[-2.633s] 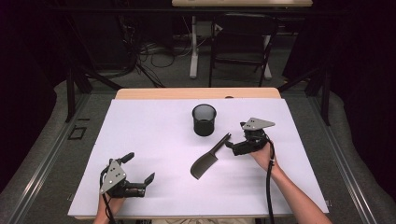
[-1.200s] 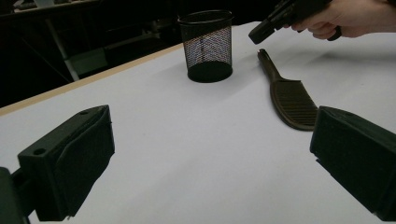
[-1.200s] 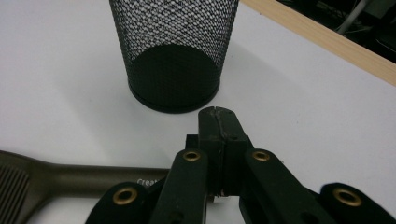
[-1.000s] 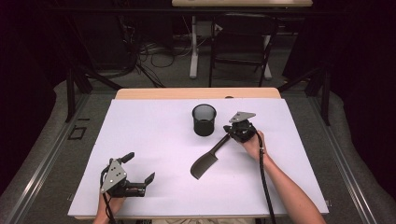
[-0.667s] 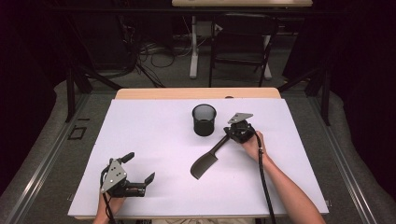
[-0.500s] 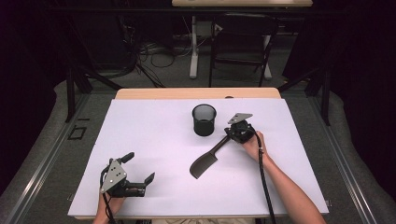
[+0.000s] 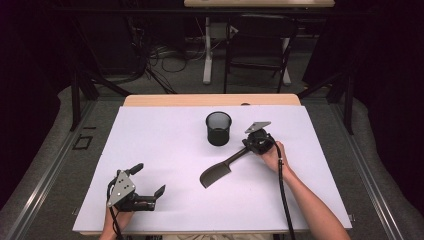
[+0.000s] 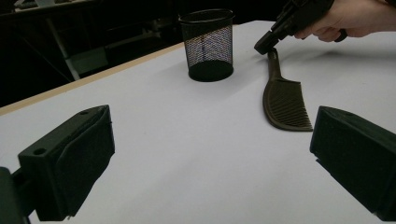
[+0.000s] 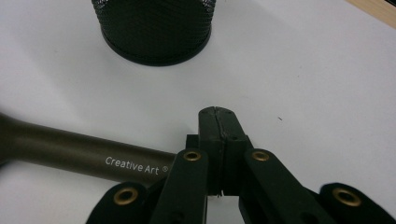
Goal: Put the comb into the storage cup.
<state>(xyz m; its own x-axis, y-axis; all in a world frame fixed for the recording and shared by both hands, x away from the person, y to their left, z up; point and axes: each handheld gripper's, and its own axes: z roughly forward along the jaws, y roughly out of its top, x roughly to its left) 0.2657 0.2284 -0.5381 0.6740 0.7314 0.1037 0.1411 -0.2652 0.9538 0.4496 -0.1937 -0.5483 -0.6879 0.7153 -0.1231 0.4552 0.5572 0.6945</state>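
Right tongs (image 7: 248,145) pressed together at the end of the comb (image 7: 218,171) handle, though no telling whether actually pinching it. Comb lay flat on the worktop (image 7: 165,140), near the mesh cup (image 7: 219,128). Left tongs (image 7: 148,181) spread wide, holding nothing.

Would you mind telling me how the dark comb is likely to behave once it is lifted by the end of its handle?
The comb looks like stiff moulded plastic, so it should hardly droop. The right hand-held gripper sits at the handle's tip, so the wide toothed end would probably sag or swivel. The smooth round handle may slip.
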